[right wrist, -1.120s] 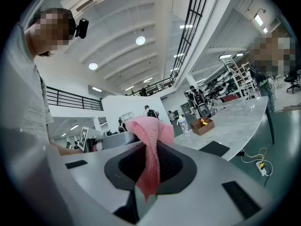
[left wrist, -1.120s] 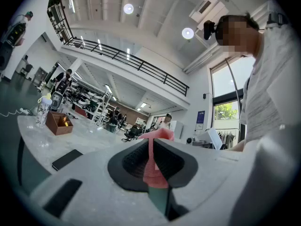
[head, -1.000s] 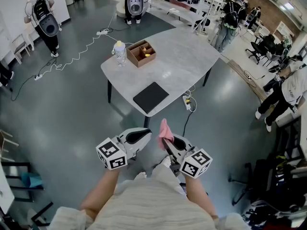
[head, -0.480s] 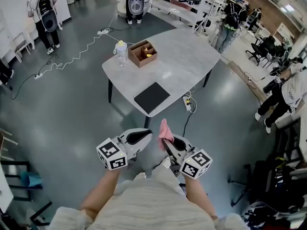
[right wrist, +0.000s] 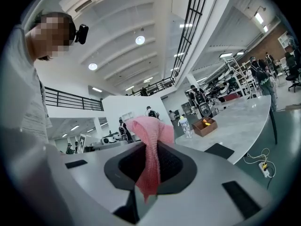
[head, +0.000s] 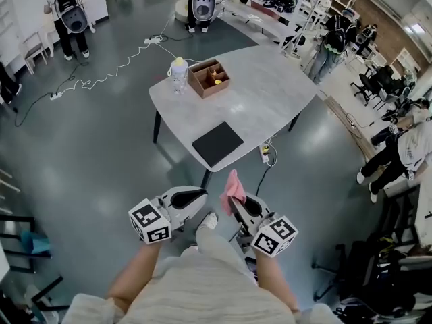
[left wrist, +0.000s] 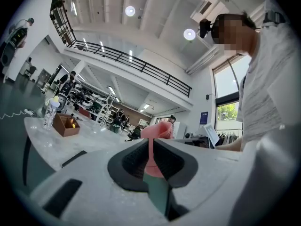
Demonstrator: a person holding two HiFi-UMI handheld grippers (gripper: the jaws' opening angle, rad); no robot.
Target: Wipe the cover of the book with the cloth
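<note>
The right gripper (head: 233, 201) is clenched on the pink cloth (head: 233, 184). In the right gripper view the knitted fabric runs down between the dark pads and bunches above the jaw tips. The left gripper (head: 202, 196) is closed to a thin slit with nothing in it. The pink seen through that slit in the left gripper view is the cloth held just beside it. Both grippers are level in front of the person's body, over the grey floor, and well apart from the surface (head: 270, 100).

The book (head: 217, 143), with a plain black cover, lies flat near the edge of the surface closest to the person. At the far side stand a wooden box (head: 208, 77) with compartments and, just beside it, a clear bottle (head: 178, 75) with a yellow top. The cube on each gripper bears black-and-white square marker patterns.
</note>
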